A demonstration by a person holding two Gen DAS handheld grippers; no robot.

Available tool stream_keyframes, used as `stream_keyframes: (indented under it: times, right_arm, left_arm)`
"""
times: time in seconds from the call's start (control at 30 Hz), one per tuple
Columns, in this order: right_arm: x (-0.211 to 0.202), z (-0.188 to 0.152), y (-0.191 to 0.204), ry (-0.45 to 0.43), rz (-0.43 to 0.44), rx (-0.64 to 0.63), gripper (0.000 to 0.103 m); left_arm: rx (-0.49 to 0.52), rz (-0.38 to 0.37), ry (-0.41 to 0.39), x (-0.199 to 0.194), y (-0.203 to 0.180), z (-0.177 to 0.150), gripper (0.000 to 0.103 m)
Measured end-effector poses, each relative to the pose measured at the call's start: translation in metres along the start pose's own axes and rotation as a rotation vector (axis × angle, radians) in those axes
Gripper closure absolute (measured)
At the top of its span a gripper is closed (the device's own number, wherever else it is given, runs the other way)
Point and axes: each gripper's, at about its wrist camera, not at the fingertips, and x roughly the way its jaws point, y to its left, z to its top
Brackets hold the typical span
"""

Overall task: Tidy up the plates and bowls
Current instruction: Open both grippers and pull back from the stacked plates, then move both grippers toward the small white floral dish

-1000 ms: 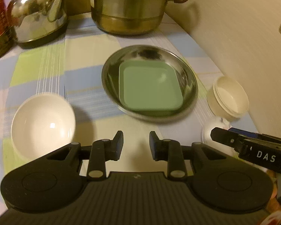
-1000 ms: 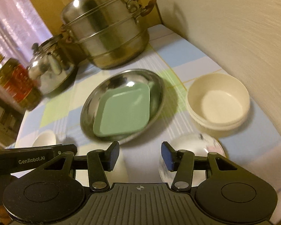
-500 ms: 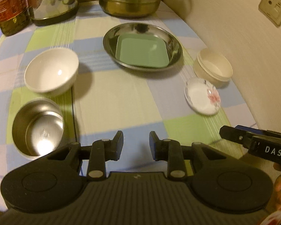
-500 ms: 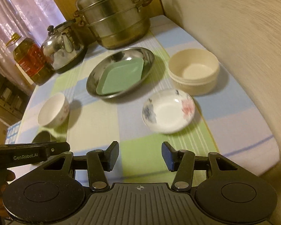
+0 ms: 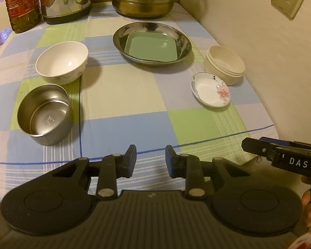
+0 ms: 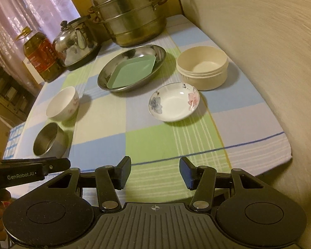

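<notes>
Green tray (image 5: 151, 46) inside steel plate (image 5: 182, 39); white bowl (image 5: 62, 62) beside steel bowl (image 5: 44, 114).

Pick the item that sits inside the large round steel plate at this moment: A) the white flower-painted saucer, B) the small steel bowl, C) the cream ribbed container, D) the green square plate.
D: the green square plate lies inside the steel plate, while the saucer, steel bowl and cream container each stand apart on the checked cloth.
</notes>
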Motion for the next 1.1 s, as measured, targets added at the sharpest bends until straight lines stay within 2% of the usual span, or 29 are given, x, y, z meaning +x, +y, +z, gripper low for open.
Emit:
stream_keyframes:
  times: [0.47, 0.8, 1.1]
  right_arm:
    - [-0.013, -0.015, -0.012, 0.006, 0.007, -0.006, 0.05]
    - [-0.006, -0.012, -0.028, -0.009, -0.045, 0.046, 0.05]
    - [0.013, 0.005, -0.04, -0.042, -0.088, 0.106, 0.05]
  left_arm:
    - [-0.003, -0.009, 0.005, -0.006, -0.02, -0.019, 0.076]
    - [0.049, -0.043, 0.012, 0.012, -0.035, -0.011, 0.076]
    - [0.089, -0.072, 0.026, 0.046, -0.043, 0.013, 0.076]
